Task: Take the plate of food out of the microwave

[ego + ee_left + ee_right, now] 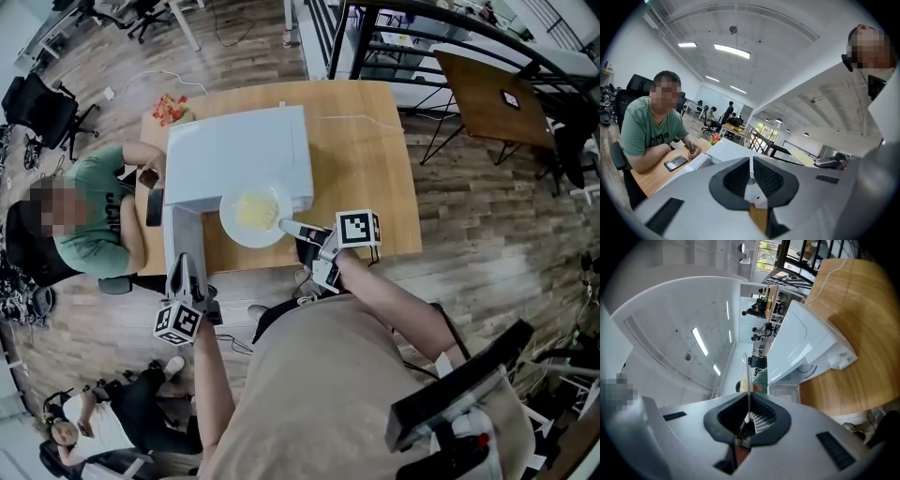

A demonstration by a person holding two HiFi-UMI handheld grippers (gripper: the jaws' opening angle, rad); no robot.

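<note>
Right tool point(289, 226) clamped tight on rim of plate point(233, 228) of yellow food point(255, 210). Plate held just outside microwave point(239, 155) front, above worktop point(366, 169). Left tool point(184, 274) closed on edge of open door point(178, 230).

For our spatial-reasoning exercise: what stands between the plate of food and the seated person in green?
The microwave door, standing open. The head view shows it jutting toward the camera between the plate and the seated person.
</note>
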